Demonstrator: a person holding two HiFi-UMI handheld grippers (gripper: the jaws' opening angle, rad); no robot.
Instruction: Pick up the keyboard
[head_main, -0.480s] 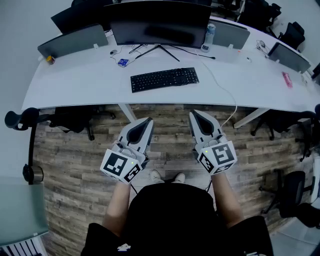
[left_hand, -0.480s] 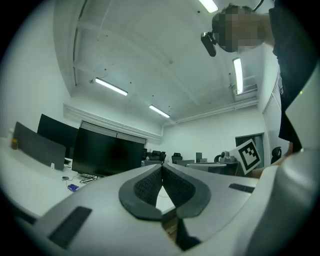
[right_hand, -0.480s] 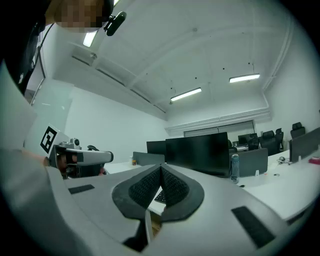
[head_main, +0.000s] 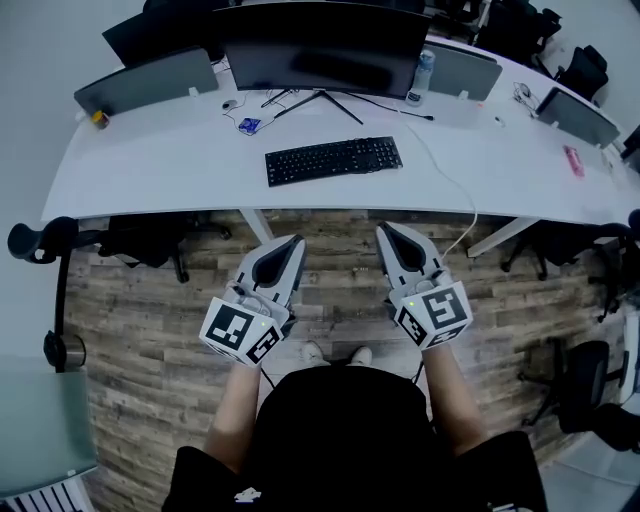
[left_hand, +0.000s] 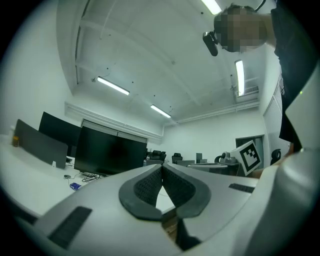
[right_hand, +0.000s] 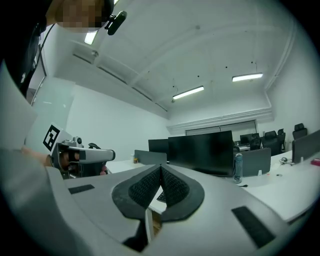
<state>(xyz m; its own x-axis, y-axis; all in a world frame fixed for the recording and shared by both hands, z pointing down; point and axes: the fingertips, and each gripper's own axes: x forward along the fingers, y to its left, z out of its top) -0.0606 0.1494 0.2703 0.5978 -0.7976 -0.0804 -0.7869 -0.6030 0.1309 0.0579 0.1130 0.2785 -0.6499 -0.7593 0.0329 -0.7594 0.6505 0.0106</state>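
Both claws clenched and empty, keyboard waiting on the table.

Head view: the left claw (head_main: 297, 240) and right claw (head_main: 383, 228) are hovering side by side over the wooden floor (head_main: 140, 330), short of the table's (head_main: 150, 165) near edge; the keyboard (head_main: 333, 160) is lying flat near the middle of the table, just in front of the monitor (head_main: 320, 45) stand, well apart from both claws and untouched. The pickup is judged not yet begun, with the paired claws likely lining up for its two ends. Left gripper view: the jaws are meeting at their tips, pointing level toward the monitor, holding nothing. Right gripper view: the jaws are likewise pressing together on nothing, facing the table with the bottle (right_hand: 238, 167) standing at the far edge.
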